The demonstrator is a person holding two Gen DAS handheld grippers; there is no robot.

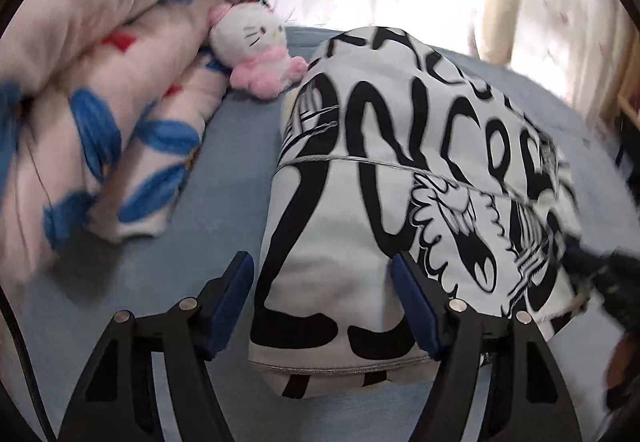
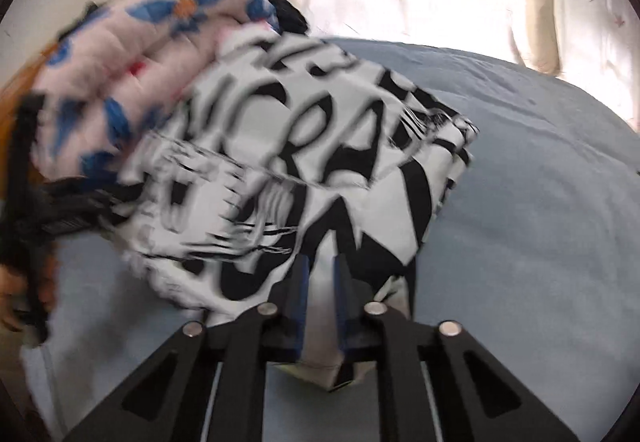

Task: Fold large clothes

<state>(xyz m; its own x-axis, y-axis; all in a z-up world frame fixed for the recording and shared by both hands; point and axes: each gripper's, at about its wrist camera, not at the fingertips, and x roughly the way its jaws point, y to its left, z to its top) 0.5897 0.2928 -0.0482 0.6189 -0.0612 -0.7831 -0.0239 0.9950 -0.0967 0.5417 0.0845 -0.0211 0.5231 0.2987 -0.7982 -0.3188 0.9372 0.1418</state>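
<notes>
Right tongs clenched on the printed garment, left tongs released astride its near hem on the bed; risk: one-sided pull skews the fold toward quilt at ten o'clock.

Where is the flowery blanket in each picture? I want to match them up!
Left wrist view: the flowery blanket fills the left side, bunched up, beside a plush cat toy.
Right wrist view: the flowery blanket sits upper left, behind the black-and-white garment; no toy shows here.
Shared landmark: the black-and-white garment lying on the blue bed sheet.
</notes>
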